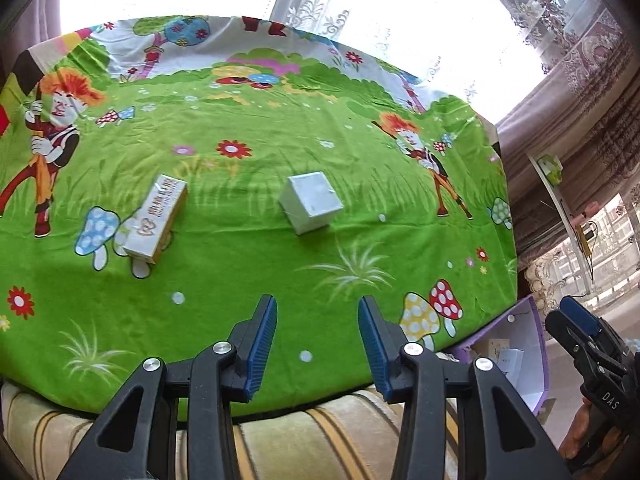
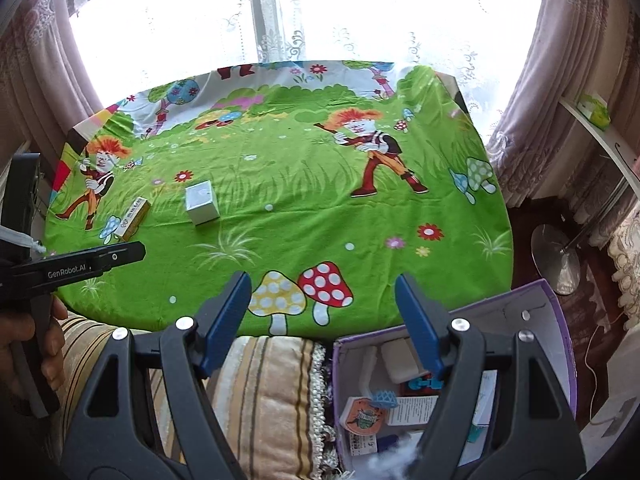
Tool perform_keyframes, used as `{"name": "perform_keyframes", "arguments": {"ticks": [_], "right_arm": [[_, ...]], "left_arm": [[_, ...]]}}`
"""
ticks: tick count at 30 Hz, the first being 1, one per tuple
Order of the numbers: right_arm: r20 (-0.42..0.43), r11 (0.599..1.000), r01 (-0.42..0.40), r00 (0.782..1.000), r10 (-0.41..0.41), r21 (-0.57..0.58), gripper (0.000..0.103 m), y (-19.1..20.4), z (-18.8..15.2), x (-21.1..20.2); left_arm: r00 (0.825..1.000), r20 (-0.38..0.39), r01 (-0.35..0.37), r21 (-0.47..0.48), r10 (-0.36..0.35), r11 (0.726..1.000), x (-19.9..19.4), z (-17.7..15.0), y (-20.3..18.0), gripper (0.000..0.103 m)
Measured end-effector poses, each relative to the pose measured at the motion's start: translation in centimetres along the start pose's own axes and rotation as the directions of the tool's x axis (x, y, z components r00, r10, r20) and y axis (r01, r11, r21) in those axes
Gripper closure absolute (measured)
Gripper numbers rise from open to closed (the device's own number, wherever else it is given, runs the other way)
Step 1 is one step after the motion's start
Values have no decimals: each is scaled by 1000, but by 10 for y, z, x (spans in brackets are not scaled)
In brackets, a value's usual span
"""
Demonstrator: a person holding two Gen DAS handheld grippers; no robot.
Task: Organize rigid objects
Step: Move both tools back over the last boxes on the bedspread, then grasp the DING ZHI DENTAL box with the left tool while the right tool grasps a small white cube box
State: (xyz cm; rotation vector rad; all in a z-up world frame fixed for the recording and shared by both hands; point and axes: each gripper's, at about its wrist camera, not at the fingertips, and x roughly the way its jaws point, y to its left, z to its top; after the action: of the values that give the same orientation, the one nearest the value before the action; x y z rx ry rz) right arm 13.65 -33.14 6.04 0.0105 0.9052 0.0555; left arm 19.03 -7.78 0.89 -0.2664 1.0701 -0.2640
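Observation:
Two boxes lie on the green cartoon cloth (image 1: 240, 264) of the table: a white cube-like box (image 1: 311, 202) (image 2: 202, 203) near the middle and a longer white and gold carton (image 1: 157, 222) (image 2: 133, 218) to its left. My left gripper (image 1: 317, 346) hovers over the table's near edge, short of the white box, open with nothing between its blue pads. My right gripper (image 2: 323, 322) stands open and empty over the near edge, partly above a purple box (image 2: 560, 320) (image 1: 534, 340) that holds several small items.
The purple box sits below the table's near right corner, beside a striped cushion (image 2: 264, 400). A person's hand (image 2: 24, 344) holds the left gripper's handle at the left of the right wrist view. Curtains and a bright window stand behind the table; a shelf (image 2: 600, 136) is at right.

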Motion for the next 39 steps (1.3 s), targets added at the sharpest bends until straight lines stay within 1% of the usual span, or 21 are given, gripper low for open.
{"name": "perform_keyframes", "arguments": {"ticks": [10,17,25,28,32,35,39], "right_arm": [[-25,995,-65,998,63,-82,26,61,34,27],[-70,986,-93,994,84,-137,26,99,50,63],[-135,978,-98,988,74,-183,26,125,55,111],[-155,975,-103,985,74,-195,26,131,57,128],[-177,969,-115,981,77,-219,26,141,58,148],[-192,964,-122,978,77,-234,26,148,58,163],[-207,961,-130,975,79,-246,26,154,58,180]], "left_arm": [[997,24,-78,-62,80,995,-4,23,63,59],[992,21,-124,-66,126,990,7,39,91,59],[991,0,-137,-3,137,991,33,48,95,59],[987,1,-161,37,162,986,40,49,92,59],[985,-9,-170,60,171,984,50,49,94,59],[980,14,-197,96,197,976,53,49,91,59],[975,34,-223,116,221,968,54,49,91,59]]}}
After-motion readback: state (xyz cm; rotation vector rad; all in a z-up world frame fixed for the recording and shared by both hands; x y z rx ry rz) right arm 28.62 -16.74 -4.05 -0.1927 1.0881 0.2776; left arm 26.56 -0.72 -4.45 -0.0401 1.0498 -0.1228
